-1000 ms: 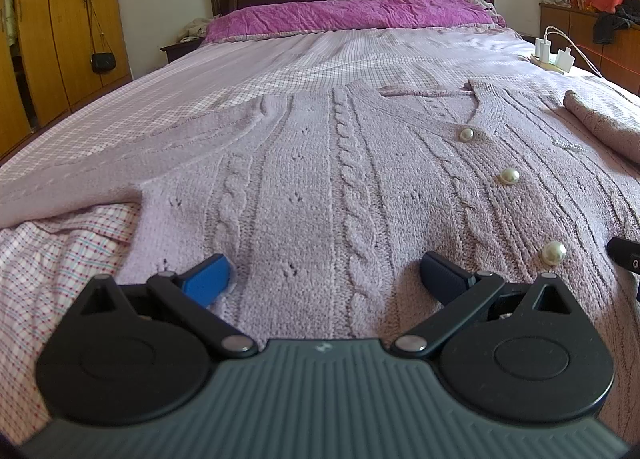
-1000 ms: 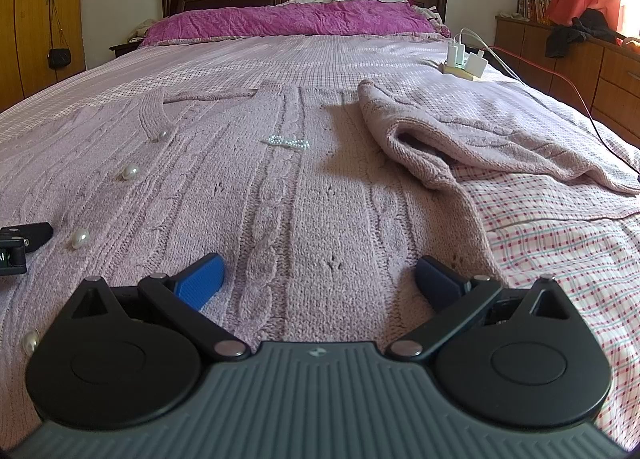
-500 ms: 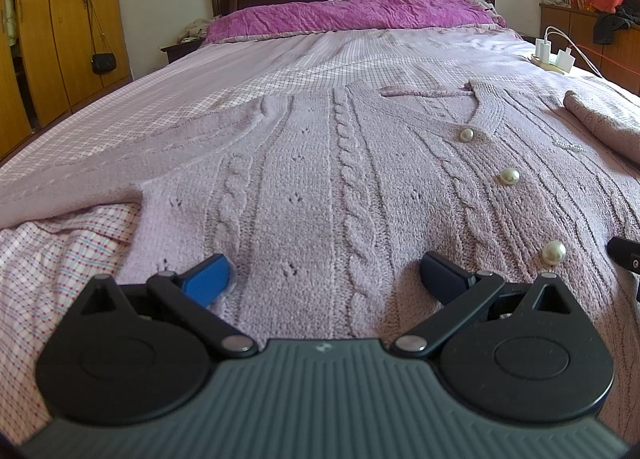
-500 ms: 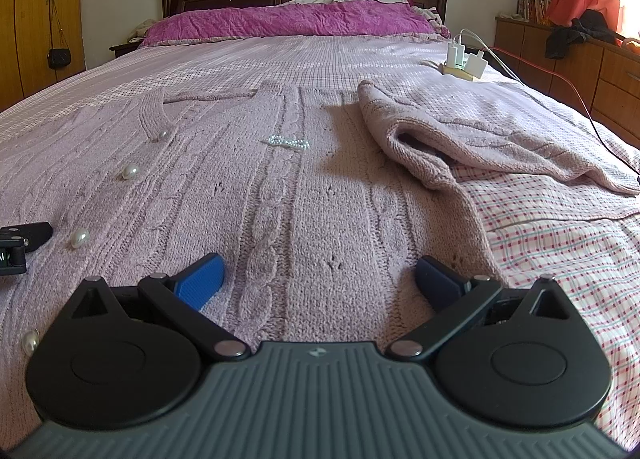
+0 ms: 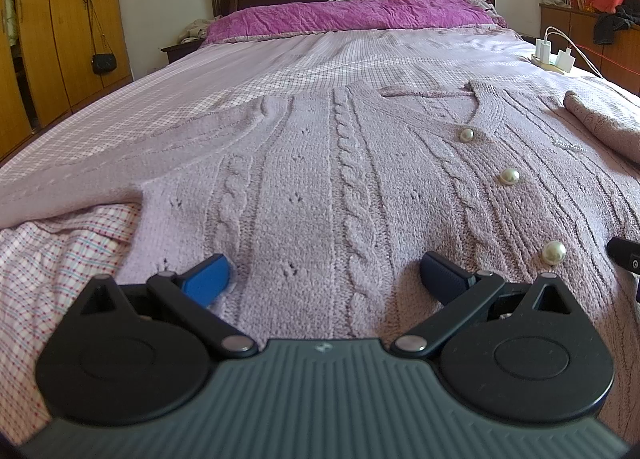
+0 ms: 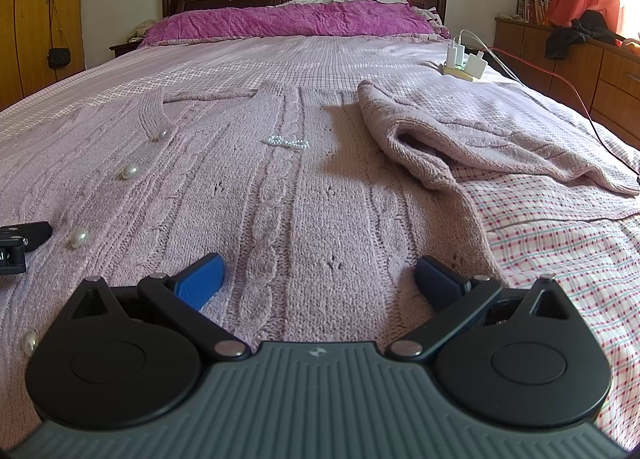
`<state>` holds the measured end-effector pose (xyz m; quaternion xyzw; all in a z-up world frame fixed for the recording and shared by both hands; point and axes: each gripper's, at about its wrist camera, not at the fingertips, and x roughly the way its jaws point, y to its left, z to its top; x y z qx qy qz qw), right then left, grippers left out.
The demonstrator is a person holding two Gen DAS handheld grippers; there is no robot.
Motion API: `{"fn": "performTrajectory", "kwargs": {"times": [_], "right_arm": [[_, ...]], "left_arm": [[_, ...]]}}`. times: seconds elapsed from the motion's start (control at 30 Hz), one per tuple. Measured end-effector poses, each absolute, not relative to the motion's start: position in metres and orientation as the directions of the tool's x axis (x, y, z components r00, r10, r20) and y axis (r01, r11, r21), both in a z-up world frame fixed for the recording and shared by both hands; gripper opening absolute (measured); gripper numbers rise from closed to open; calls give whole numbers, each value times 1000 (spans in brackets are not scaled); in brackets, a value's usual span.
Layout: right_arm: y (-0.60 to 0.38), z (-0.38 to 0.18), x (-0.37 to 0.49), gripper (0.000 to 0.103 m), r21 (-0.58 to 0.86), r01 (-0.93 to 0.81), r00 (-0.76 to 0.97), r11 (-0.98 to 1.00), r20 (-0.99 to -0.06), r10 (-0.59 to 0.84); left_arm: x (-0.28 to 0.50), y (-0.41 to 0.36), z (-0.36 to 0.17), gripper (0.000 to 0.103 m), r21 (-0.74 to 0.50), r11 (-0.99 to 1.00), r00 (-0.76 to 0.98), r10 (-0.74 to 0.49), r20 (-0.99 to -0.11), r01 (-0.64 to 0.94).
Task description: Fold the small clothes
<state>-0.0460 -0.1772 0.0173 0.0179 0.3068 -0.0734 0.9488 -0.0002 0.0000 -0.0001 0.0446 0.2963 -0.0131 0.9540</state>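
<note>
Both sets of tongs are spread wide and hold nothing: the left tongs (image 5: pixel 324 273) and right tongs (image 6: pixel 318 275) sit low over the hem of a lilac cable-knit cardigan with pearl buttons (image 5: pixel 320 179), which lies flat on the checked bed sheet (image 6: pixel 560 251), its right sleeve (image 6: pixel 460 139) folded inward.

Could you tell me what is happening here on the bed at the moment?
A person is holding two handheld grippers over a lilac cable-knit cardigan with pearl buttons, spread front-up on a checked bedsheet. The left gripper and right gripper both sit open at the cardigan's bottom hem, side by side, gripping nothing. The sleeve on the right side is already turned in over the body; the other sleeve lies stretched out. The hem fold is not yet started.
</note>
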Motion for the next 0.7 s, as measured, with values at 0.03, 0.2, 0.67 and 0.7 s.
{"fn": "performTrajectory", "kwargs": {"times": [0.03, 0.2, 0.67, 0.7], "right_arm": [[-177, 17, -46, 103, -11, 150, 801, 989, -585, -128], [-177, 18, -46, 103, -13, 151, 797, 988, -590, -130], [-178, 23, -38, 103, -22, 155, 768, 988, -626, -134], [-178, 23, -38, 103, -23, 154, 767, 988, -628, -134]], "left_arm": [[0, 0, 0, 103, 77, 996, 824, 1, -567, 51], [0, 0, 0, 103, 77, 996, 821, 2, -572, 51], [8, -1, 5, 103, 76, 996, 799, 11, -601, 44], [9, -1, 5, 103, 77, 996, 798, 10, -603, 45]]}}
